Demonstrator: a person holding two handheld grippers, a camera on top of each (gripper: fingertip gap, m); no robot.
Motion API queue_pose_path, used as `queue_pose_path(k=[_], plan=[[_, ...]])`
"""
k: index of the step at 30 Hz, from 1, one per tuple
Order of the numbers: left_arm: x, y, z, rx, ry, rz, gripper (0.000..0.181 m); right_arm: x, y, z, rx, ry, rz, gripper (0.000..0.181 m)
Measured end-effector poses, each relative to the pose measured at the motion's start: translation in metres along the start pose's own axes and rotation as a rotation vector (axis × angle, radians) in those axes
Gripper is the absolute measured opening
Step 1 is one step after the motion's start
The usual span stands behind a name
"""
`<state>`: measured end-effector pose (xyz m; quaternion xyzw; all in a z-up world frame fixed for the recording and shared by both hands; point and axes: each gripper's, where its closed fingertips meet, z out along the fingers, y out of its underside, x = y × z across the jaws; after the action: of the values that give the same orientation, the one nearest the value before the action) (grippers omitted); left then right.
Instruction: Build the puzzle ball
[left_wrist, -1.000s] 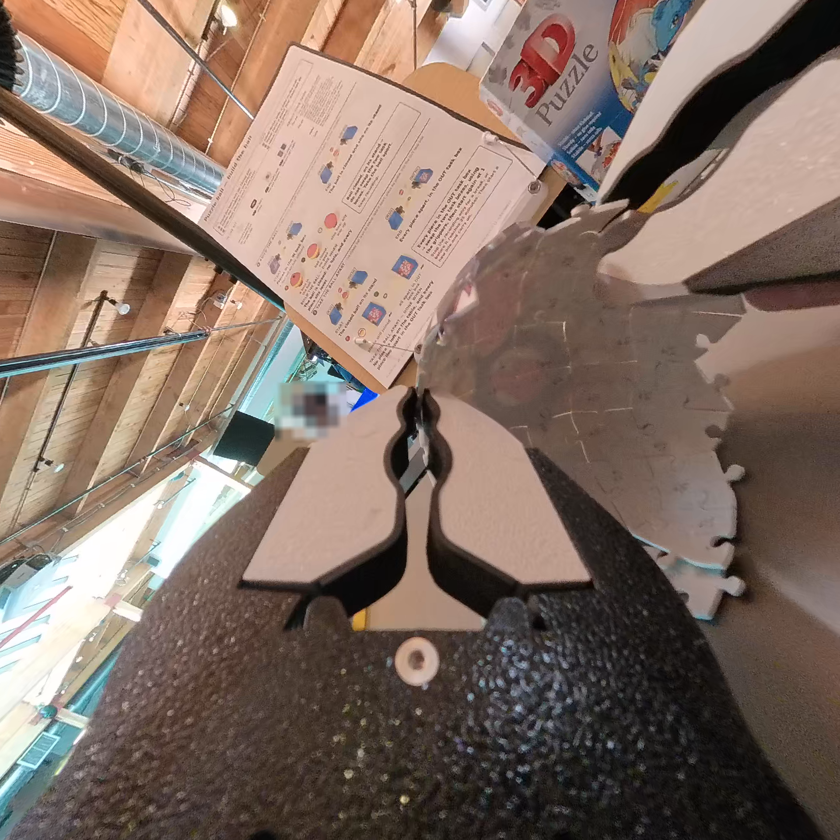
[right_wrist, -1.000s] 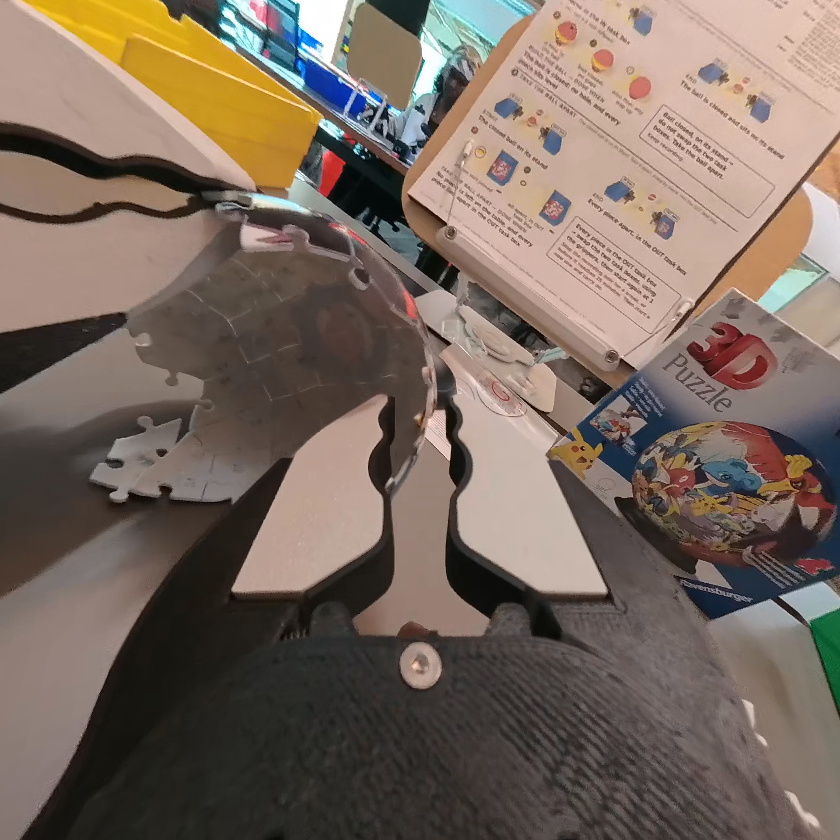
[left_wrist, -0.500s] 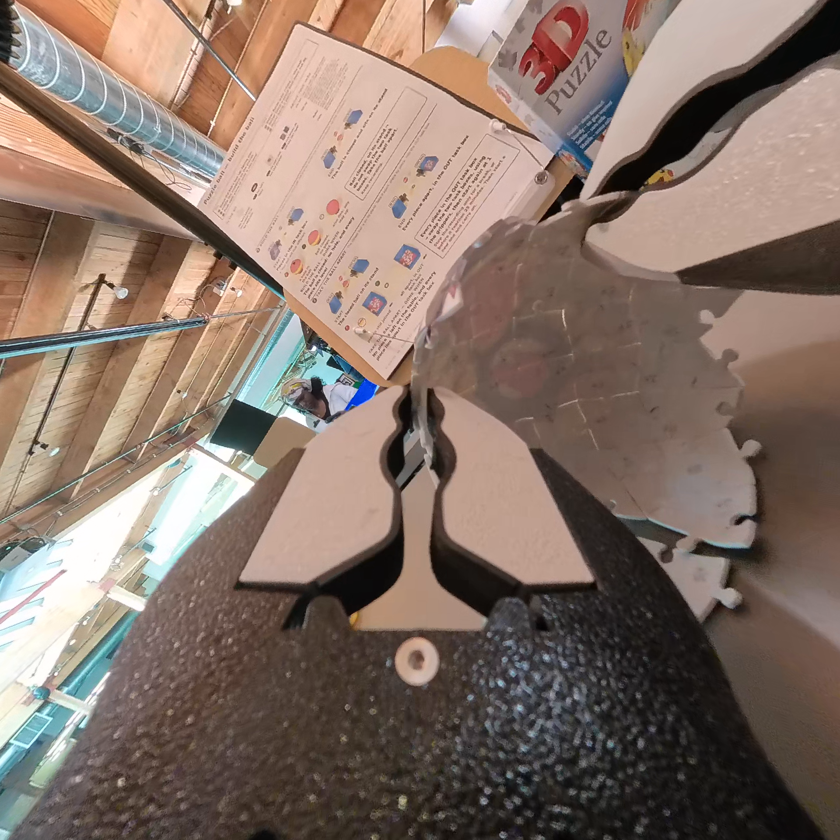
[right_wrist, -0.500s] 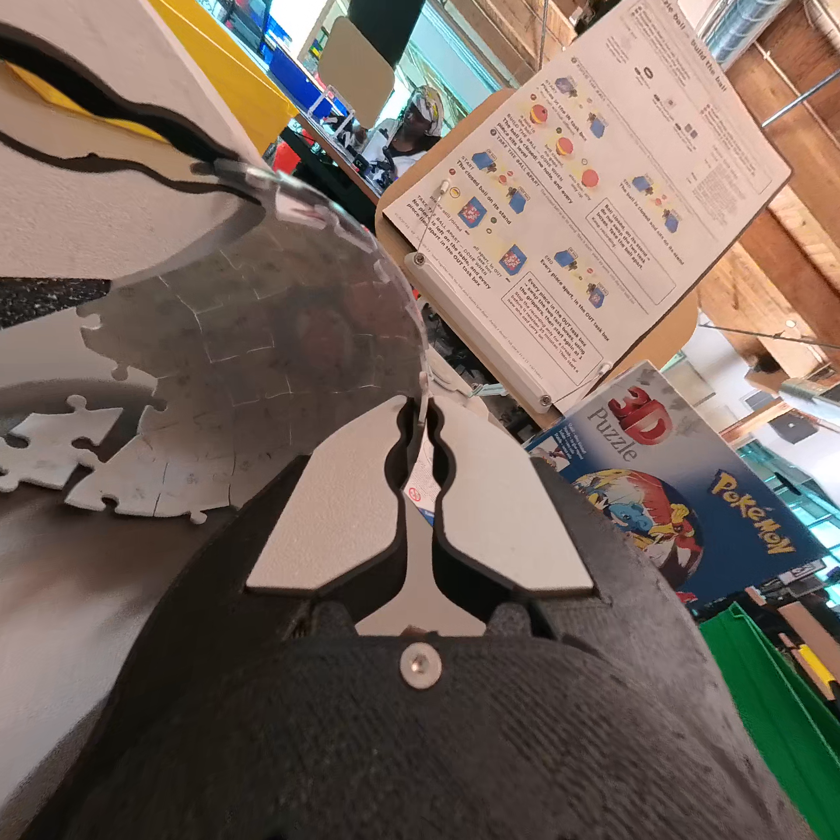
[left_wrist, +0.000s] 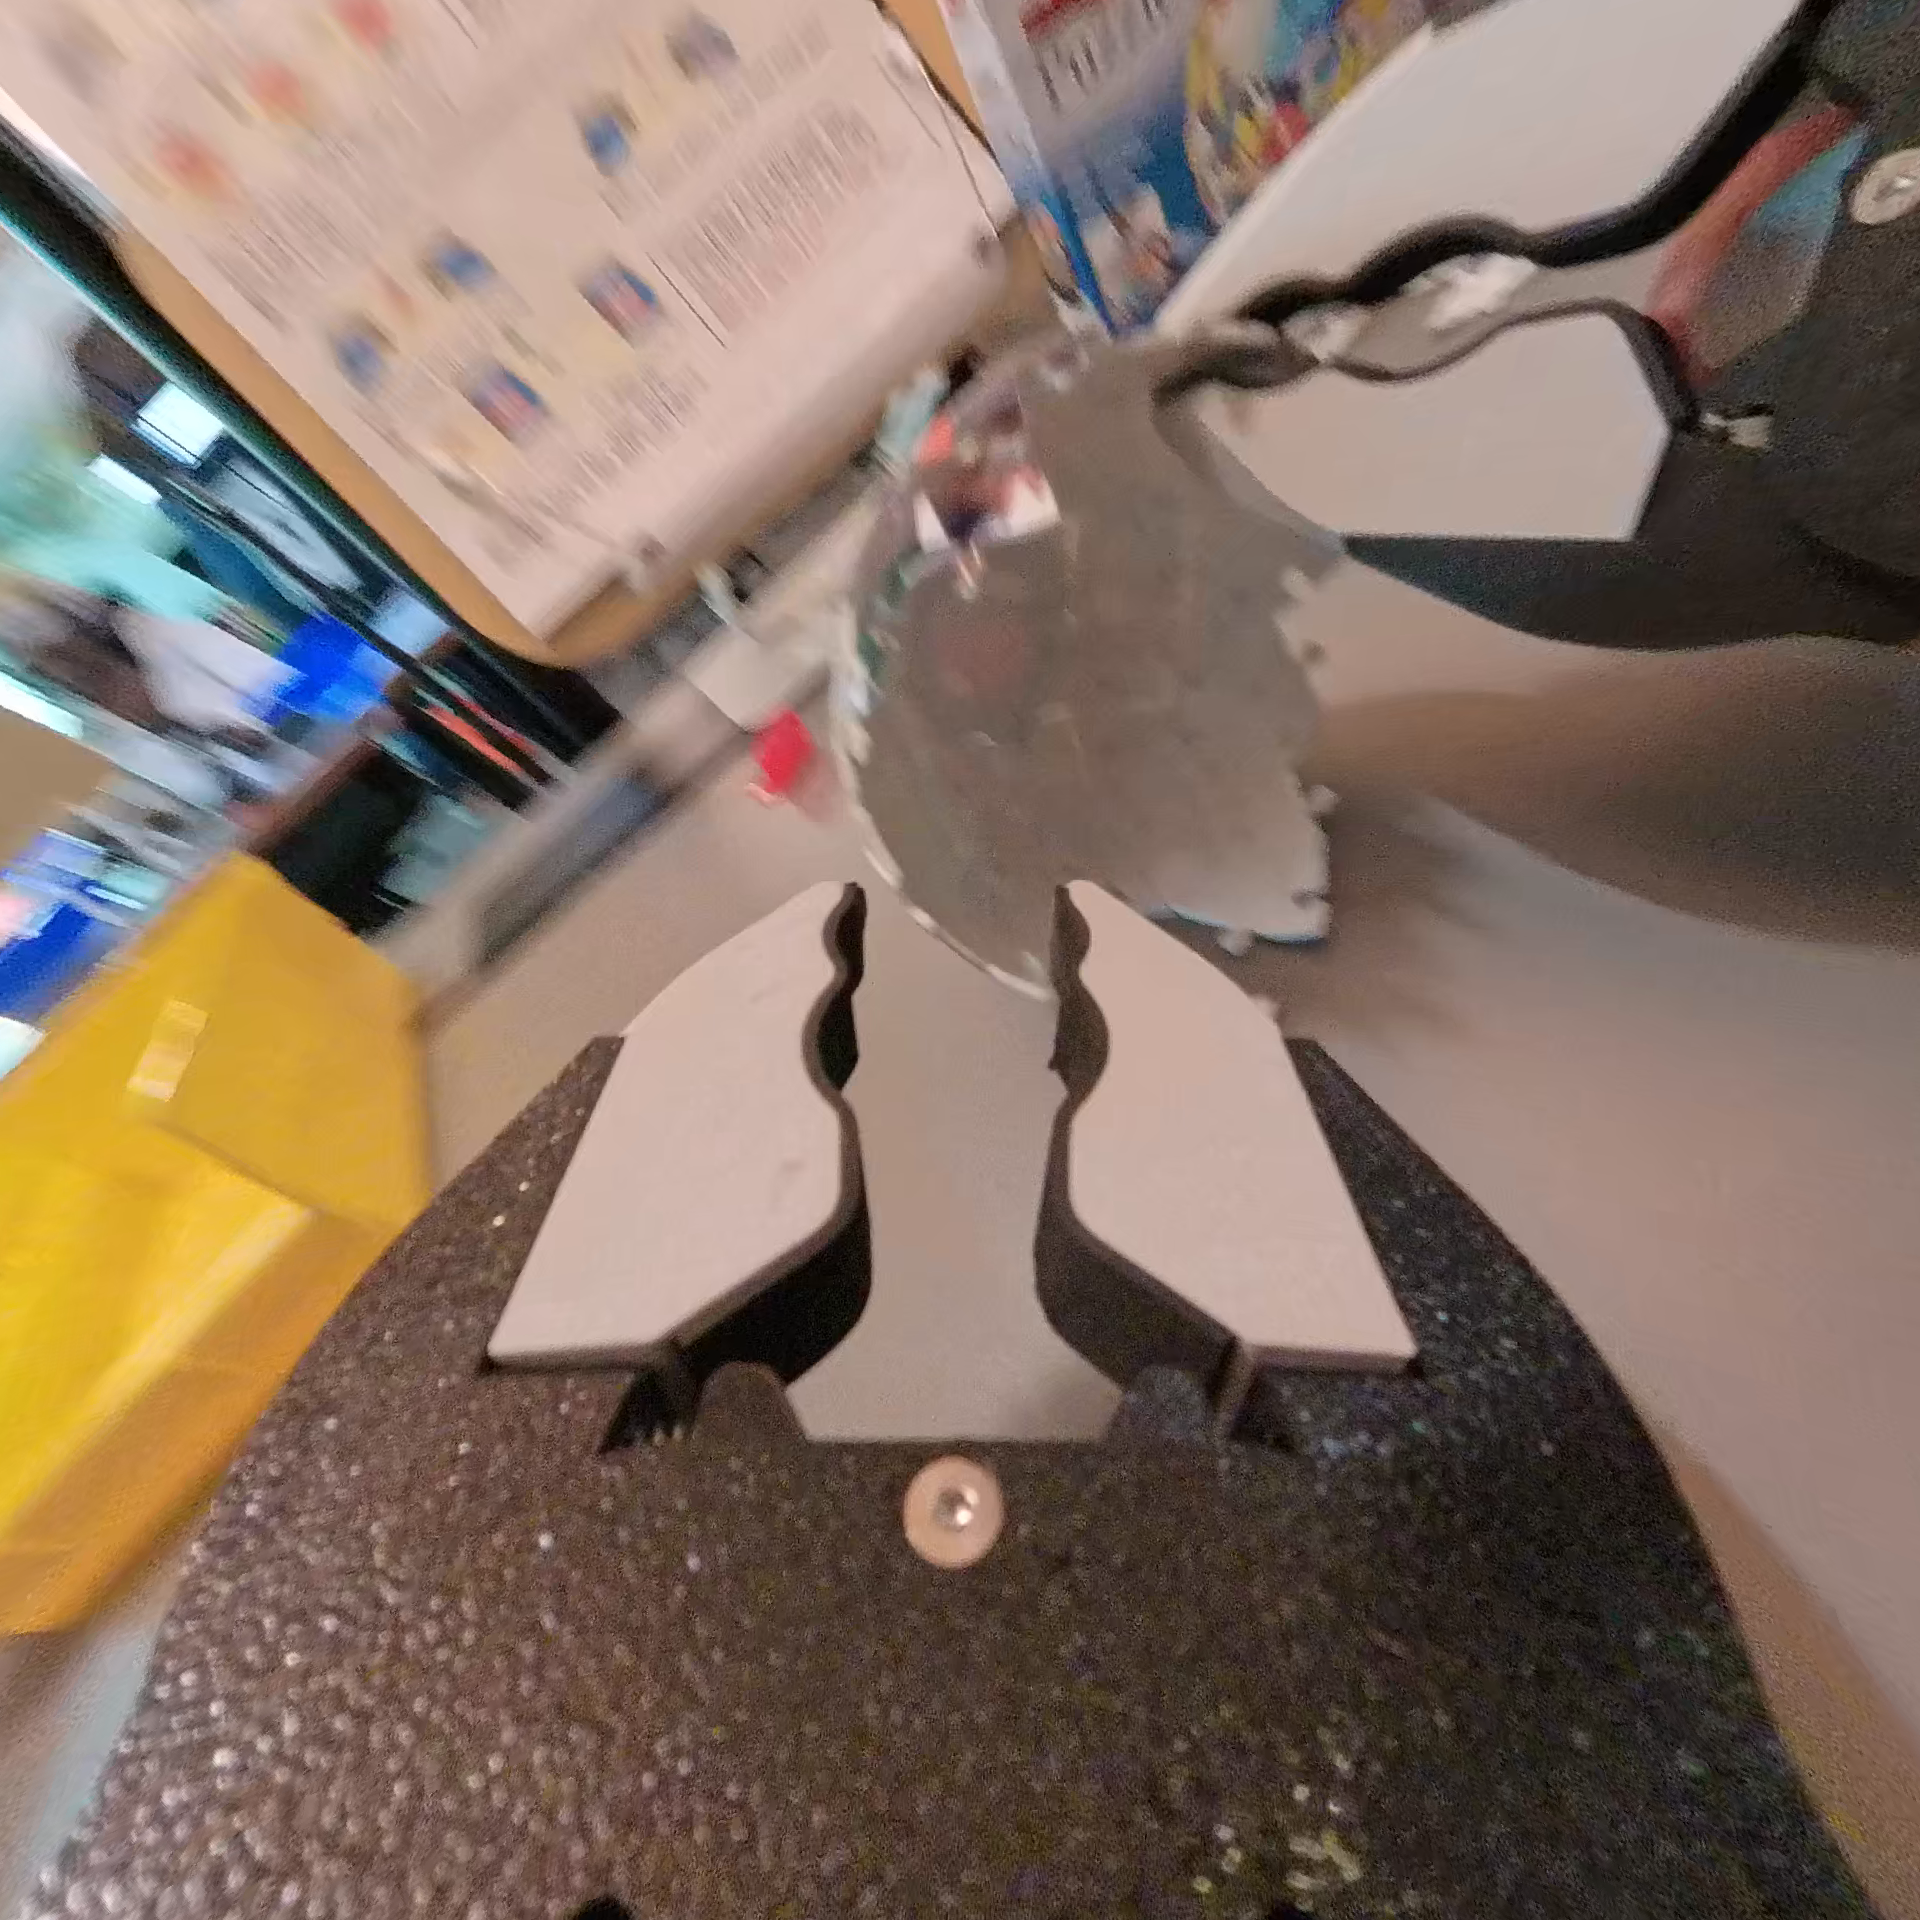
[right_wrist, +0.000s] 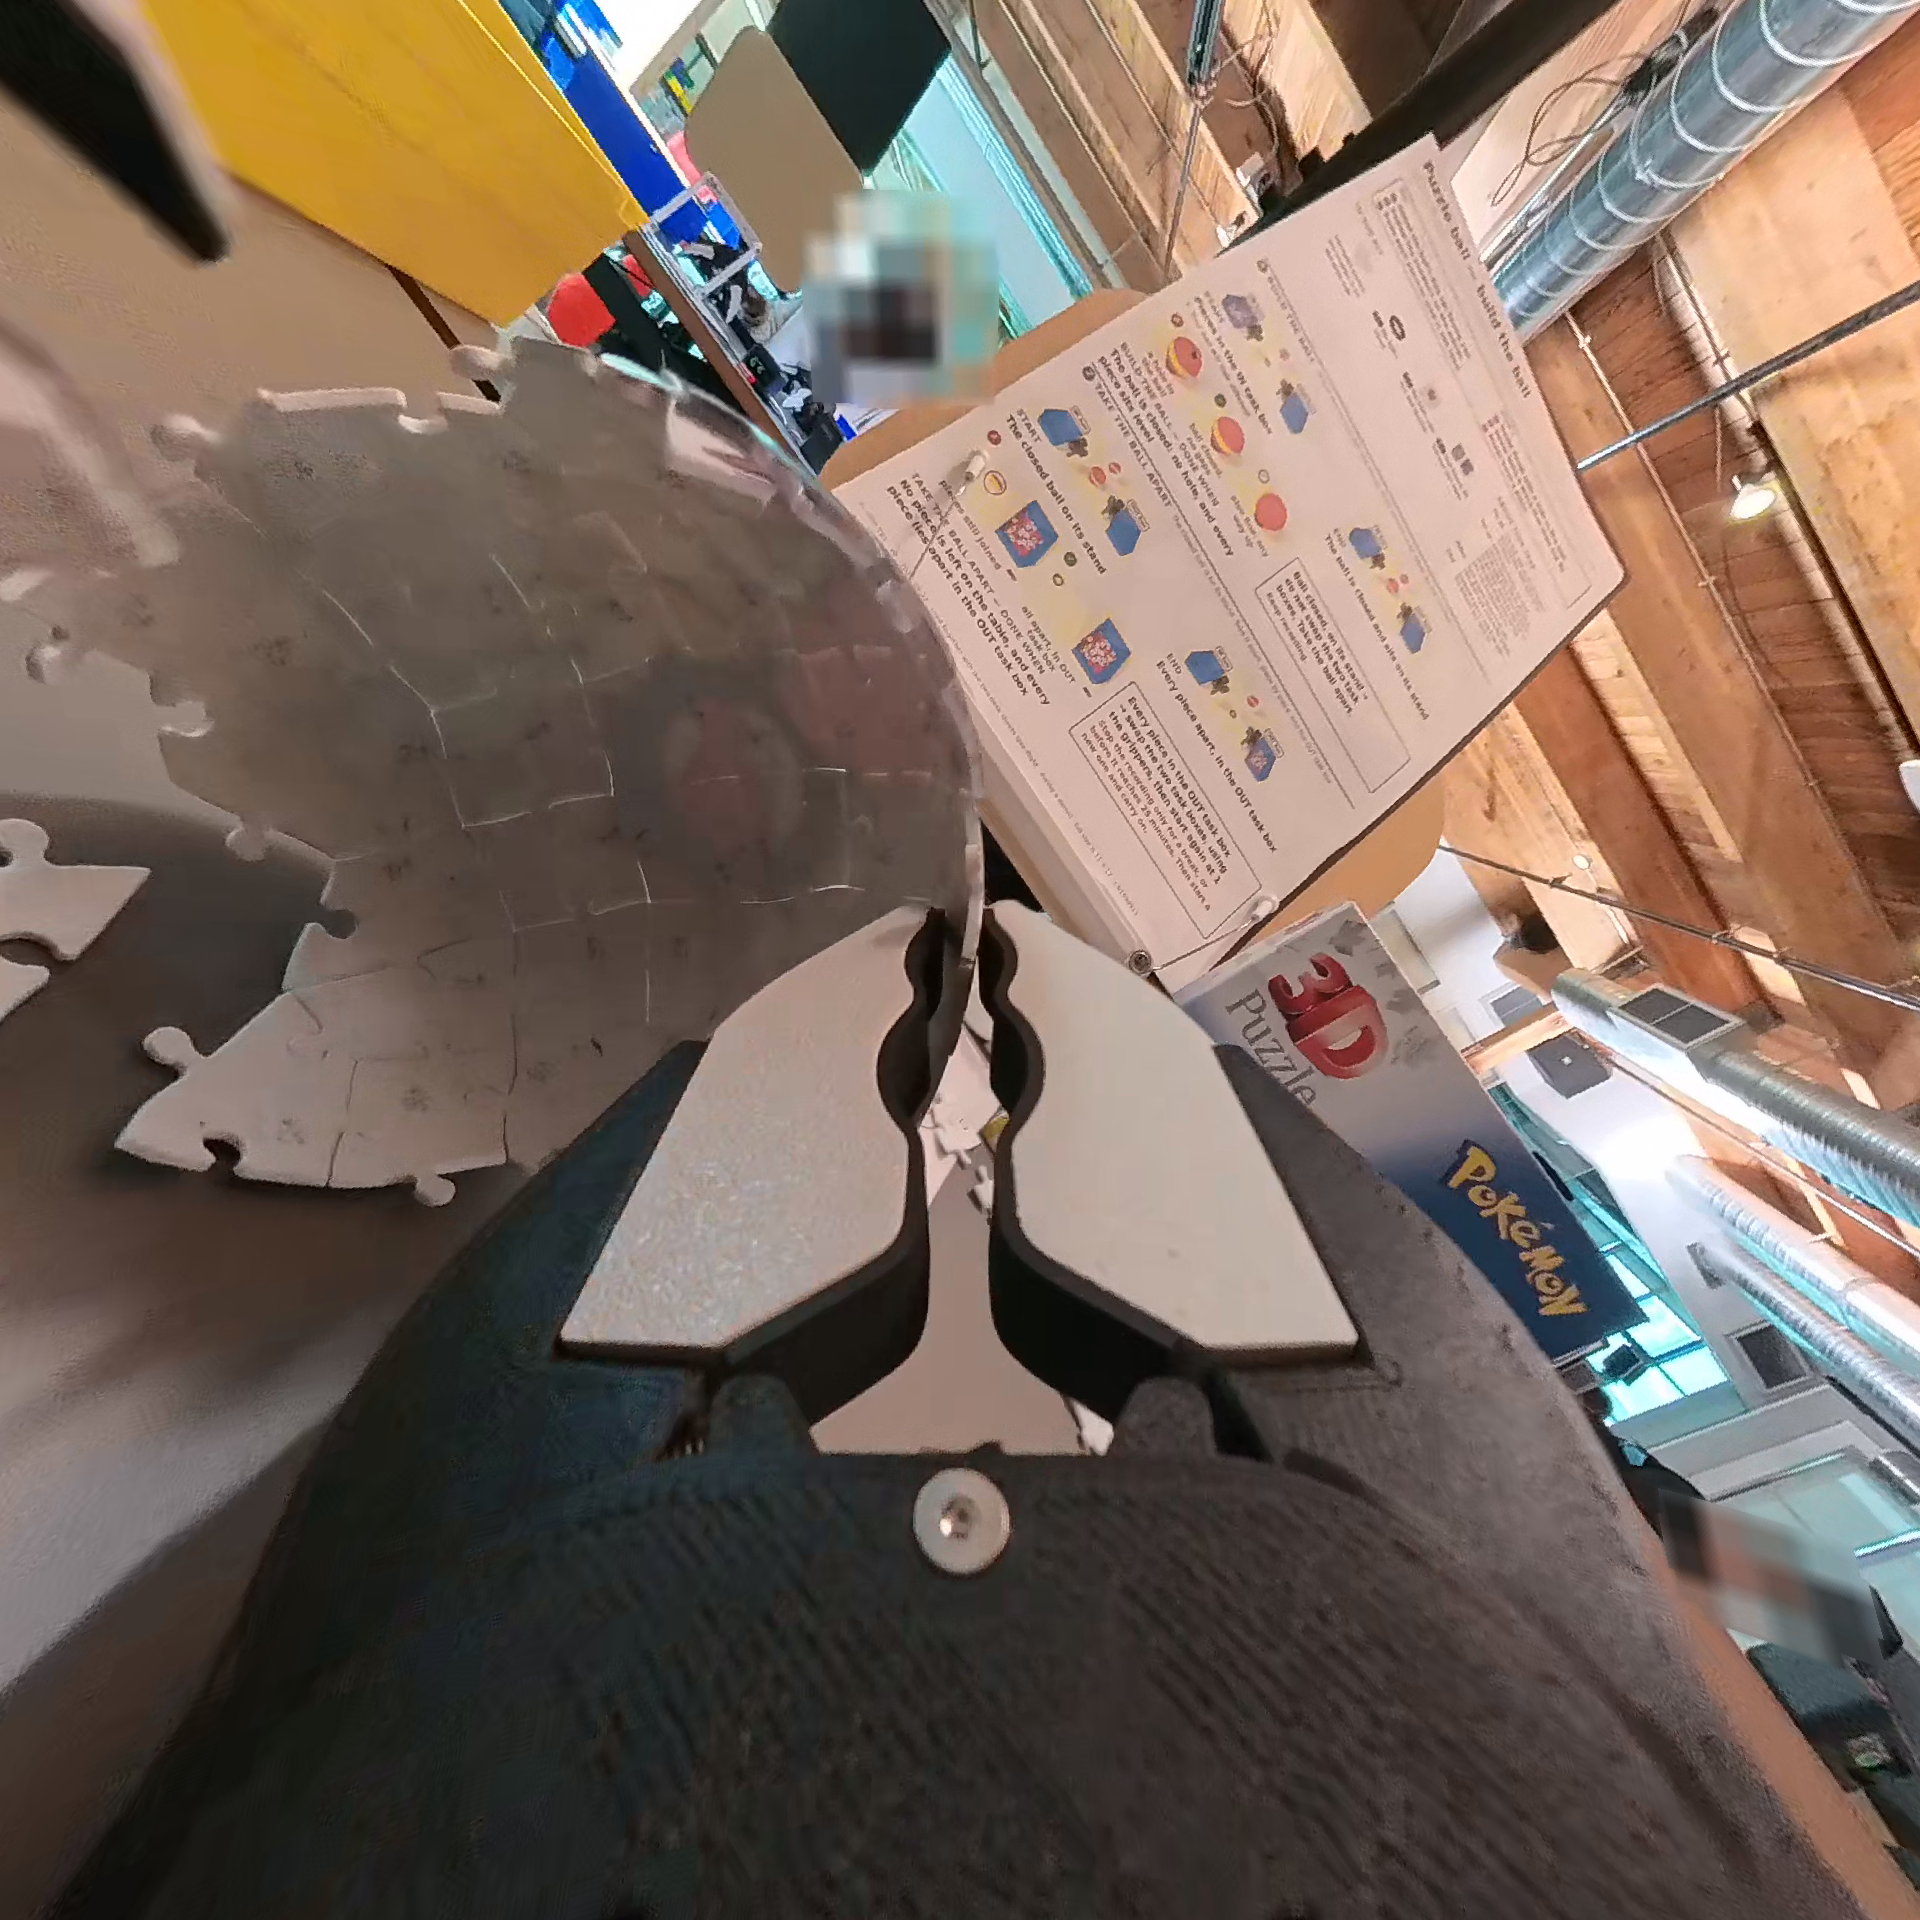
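**Half-shell held by one gripper, edge grip**

Right gripper (right_wrist: 961, 961) clamped on the rim of the puzzle shell (right_wrist: 540, 727), a curved dome of joined grey pieces held up off the tabletop (left_wrist: 1558, 1195). Left gripper (left_wrist: 956, 935) jaws apart, empty, shell rim just ahead of the tips. Loose pieces (right_wrist: 52, 894) lie on the tabletop below the shell.

Judgement: shell looks light, thin and stiff piece by piece, but the seams probably flex and pop under twist. Best hold is a smooth rim stretch across two pieces, not a protruding tab. Second grip opposite would steady it. Yellow bin (left_wrist: 156, 1195) off to the left.
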<state>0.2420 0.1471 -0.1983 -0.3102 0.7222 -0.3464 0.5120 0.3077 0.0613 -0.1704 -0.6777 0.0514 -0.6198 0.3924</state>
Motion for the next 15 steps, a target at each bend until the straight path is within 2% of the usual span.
queue_pose_path(k=[3,5,11,15], plan=[[0.032,0.023,-0.008,-0.15,0.27,-0.168,0.038,0.0,-0.001,0.0,-0.001,-0.002,0.002,0.006],[0.043,0.035,-0.011,-0.23,0.349,-0.242,0.038,0.0,-0.002,0.0,0.001,0.002,-0.004,0.006],[0.058,0.053,0.002,-0.444,0.41,-0.443,0.047,-0.001,-0.008,-0.003,0.018,0.011,-0.018,0.005],[0.059,0.052,0.01,-0.46,0.409,-0.492,0.049,-0.001,-0.006,-0.004,0.017,0.008,0.0,0.005]])
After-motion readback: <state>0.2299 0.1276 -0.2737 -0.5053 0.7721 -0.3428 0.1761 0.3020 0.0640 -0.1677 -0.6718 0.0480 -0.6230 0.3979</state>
